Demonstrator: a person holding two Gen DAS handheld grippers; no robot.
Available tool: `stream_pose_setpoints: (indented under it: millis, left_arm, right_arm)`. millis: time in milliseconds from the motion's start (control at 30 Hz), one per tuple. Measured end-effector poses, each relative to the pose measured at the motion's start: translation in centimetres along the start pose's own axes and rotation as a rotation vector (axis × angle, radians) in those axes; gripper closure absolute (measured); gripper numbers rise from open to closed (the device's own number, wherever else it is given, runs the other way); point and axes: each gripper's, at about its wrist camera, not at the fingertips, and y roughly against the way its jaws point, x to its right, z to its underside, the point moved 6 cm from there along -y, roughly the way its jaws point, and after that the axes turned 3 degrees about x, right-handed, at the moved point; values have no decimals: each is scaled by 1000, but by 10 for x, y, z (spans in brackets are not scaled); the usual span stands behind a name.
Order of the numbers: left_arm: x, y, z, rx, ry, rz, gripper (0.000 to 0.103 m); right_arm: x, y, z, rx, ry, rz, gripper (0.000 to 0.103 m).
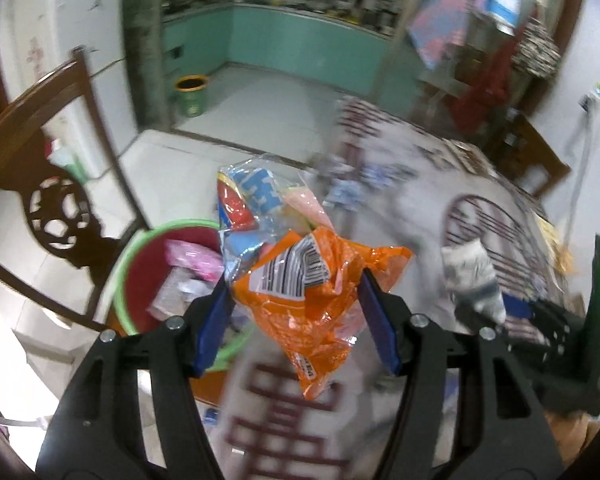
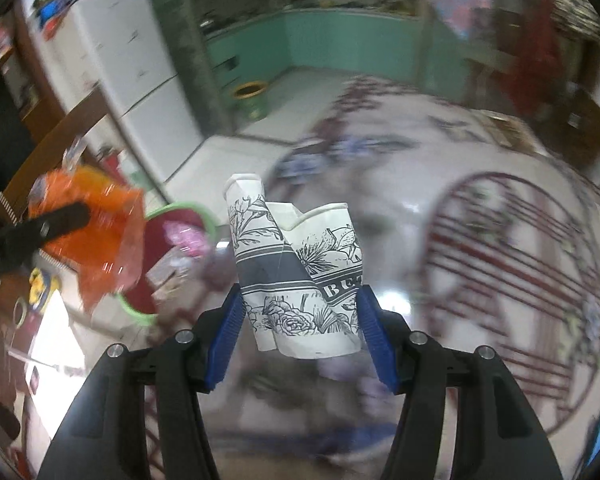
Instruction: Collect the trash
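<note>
left gripper is pinching 2 wrappers – one orange wrapper showing a barcode, one clear wrapper | right gripper is squeezing 1 crushed paper cup – reading "BE…" | both are hanging over the table near the trash bin

Both wrist views angled down, close, sharing green-rimmed bin

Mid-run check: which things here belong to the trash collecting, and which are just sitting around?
Part of the job:
- orange wrapper, with clear wrappers, in the left hand-held gripper
- crushed paper cup in the right hand-held gripper
- green-rimmed bin, already holding trash

Just lying about:
- wooden chair
- fridge
- patterned tablecloth
- small green bin on the far floor
</note>
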Motion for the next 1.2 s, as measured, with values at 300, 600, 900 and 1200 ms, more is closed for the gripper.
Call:
stream_pose_setpoints:
  millis: [300,600,900,1200]
  left_arm:
    - [-101,-10,-31,18,85,-142,42]
    - [-102,-1,-48,97,55,-155,6]
    - [-28,58,-70,433,-61,-155,5]
    - [57,89,-68,532,-86,-314,5]
  right_arm:
    - [-120,-80,-27,-92,167,-109,47]
    - [-125,-70,-54,24,217,-26,19]
    - [-37,75,-81,528,84,129,7]
    - [41,143,-59,661,-97,115,7]
